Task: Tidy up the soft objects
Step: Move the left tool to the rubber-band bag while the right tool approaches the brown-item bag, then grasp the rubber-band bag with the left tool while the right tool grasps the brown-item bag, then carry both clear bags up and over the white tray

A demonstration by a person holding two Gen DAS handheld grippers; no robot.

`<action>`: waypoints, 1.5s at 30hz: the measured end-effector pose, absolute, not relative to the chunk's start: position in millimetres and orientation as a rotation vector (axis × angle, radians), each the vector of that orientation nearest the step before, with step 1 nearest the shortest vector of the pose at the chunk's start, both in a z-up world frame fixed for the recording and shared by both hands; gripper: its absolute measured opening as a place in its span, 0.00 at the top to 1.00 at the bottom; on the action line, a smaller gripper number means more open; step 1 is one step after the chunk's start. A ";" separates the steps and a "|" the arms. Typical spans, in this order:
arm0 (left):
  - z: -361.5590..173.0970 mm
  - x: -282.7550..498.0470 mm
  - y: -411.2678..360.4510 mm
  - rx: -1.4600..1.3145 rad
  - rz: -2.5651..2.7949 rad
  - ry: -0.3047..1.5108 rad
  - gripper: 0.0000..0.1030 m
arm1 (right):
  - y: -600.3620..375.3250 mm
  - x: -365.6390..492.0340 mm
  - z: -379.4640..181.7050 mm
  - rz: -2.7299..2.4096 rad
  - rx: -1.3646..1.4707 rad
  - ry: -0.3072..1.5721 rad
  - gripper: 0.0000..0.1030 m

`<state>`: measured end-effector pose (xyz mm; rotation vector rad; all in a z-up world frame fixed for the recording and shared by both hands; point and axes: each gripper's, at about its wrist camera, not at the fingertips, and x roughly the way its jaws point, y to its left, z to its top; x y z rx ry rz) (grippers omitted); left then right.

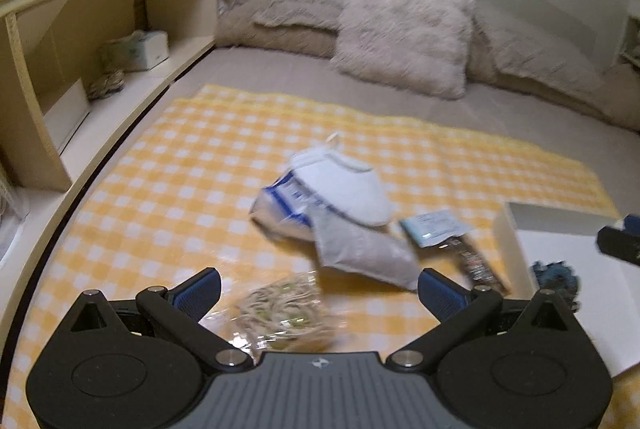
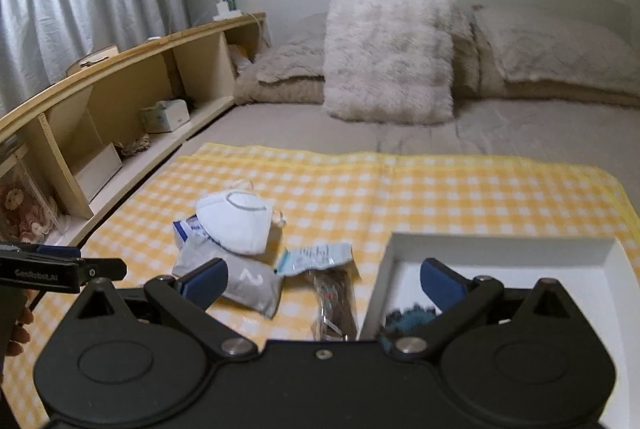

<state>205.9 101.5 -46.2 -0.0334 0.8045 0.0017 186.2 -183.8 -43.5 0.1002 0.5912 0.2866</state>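
A pile of soft items lies on the yellow checked cloth (image 2: 400, 189): a white face mask (image 2: 236, 221), a grey pouch marked 2 (image 2: 244, 283), a blue-white packet (image 2: 316, 257) and a dark wrapped item (image 2: 336, 305). A white box (image 2: 520, 249) at the right holds a blue-black fuzzy item (image 2: 408, 317). In the left wrist view the mask (image 1: 344, 185), grey pouch (image 1: 360, 257) and a clear bag of beige strands (image 1: 280, 305) lie ahead of my open left gripper (image 1: 320, 289). My right gripper (image 2: 324, 285) is open and empty, hovering between the pile and the box.
A wooden shelf unit (image 2: 120, 89) runs along the left side of the bed, holding a tissue box (image 2: 166, 115). A fluffy pillow (image 2: 388, 57) and beige pillows lie at the head. The left gripper shows at the left edge of the right wrist view (image 2: 60, 269).
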 end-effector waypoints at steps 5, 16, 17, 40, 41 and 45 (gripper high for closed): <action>-66.0 223.5 114.9 -0.049 0.060 0.874 0.00 | -172.1 207.3 -52.7 0.326 0.024 0.604 0.00; -100.3 250.9 136.3 -0.234 0.127 1.017 0.01 | -146.7 267.7 -91.2 0.354 -0.138 0.816 0.71; -103.1 252.6 136.6 -0.230 0.128 1.029 0.01 | -142.9 270.7 -95.3 0.367 -0.157 0.824 0.72; -132.0 260.1 110.8 -0.081 -0.042 1.108 0.32 | -86.0 267.6 -157.5 0.645 -0.464 0.989 0.75; -132.8 258.4 107.4 -0.074 -0.055 1.110 0.33 | -84.9 265.1 -156.5 0.658 -0.455 0.998 0.75; -136.9 250.3 93.3 -0.038 -0.097 1.122 0.33 | -79.9 248.1 -151.2 0.746 -0.406 1.053 0.75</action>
